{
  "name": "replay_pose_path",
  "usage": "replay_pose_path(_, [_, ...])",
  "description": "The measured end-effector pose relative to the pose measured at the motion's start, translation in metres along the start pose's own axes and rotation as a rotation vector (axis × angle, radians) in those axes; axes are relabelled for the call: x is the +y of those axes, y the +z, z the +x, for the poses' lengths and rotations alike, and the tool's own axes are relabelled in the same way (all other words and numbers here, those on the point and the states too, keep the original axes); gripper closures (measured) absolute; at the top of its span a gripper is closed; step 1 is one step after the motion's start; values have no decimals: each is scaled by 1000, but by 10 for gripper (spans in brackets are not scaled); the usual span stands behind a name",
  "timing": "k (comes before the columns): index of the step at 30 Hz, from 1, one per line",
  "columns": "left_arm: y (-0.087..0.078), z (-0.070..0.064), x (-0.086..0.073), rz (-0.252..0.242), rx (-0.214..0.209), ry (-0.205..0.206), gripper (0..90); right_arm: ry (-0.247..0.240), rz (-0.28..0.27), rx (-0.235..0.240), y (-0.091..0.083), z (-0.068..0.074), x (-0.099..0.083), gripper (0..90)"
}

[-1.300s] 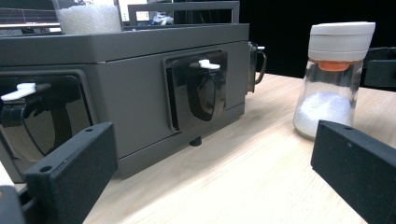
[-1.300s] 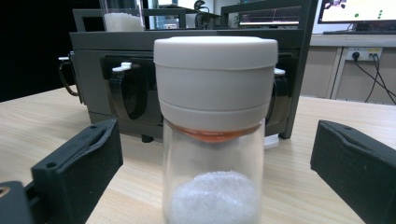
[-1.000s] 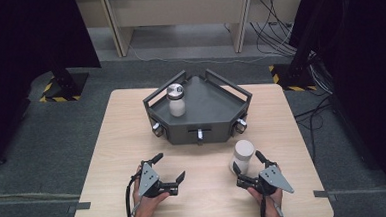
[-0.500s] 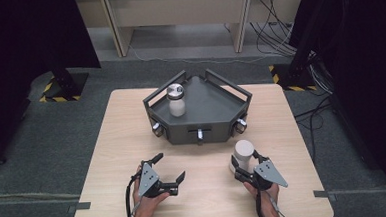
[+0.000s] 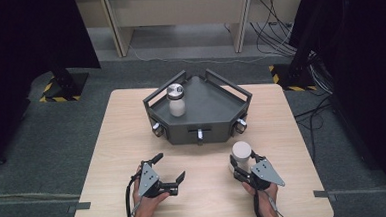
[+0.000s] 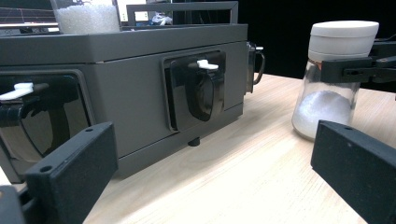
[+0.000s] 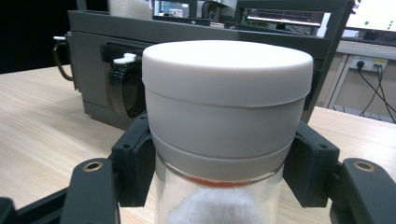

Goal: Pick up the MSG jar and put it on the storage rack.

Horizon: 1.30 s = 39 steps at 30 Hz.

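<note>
A glass jar [image 5: 242, 152] with a white lid and white powder stands on the wooden table [image 5: 107, 143], right of centre. My right gripper [image 5: 241, 164] is shut on it; both jaws press the glass just under the lid [image 7: 227, 88]. From the left gripper view the jar [image 6: 327, 100] rests on the tabletop with a black jaw across its neck. My left gripper [image 5: 169, 168] sits open near the front left, nothing between its jaws [image 6: 210, 172]. A second jar [image 5: 175, 100] with a silver lid stands on the dark grey box [image 5: 216, 107].
The grey box [image 6: 140, 79] has raised rails on top and small latched windows with white levers on its front faces. It stands at the table's middle back, close ahead of both grippers. Cables and desk legs lie on the floor beyond.
My right gripper has edged forward to the white-lidded jar and its jaws now sit tight around it. The left gripper and the silver-lidded jar have not moved.
</note>
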<state>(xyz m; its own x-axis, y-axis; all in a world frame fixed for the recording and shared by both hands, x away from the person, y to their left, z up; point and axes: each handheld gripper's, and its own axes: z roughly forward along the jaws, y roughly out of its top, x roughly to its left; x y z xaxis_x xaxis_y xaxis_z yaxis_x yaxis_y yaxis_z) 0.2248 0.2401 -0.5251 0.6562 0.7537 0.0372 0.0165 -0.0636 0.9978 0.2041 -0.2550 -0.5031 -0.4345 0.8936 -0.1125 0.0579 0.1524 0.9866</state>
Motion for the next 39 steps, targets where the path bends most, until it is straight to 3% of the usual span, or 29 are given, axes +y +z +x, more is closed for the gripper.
replay_pose_path(16, [0, 0, 0, -3, 3, -1, 2, -2, -27, 48, -7, 4, 13, 353])
replay_pose_path(24, [0, 0, 0, -1, 2, -2, 2, 19, -30, 73, -9, 4, 21, 353])
replay_pose_path(39, [0, -1, -1, -3, 7, -3, 2, 18, -57, 114, -9, 3, 48, 352])
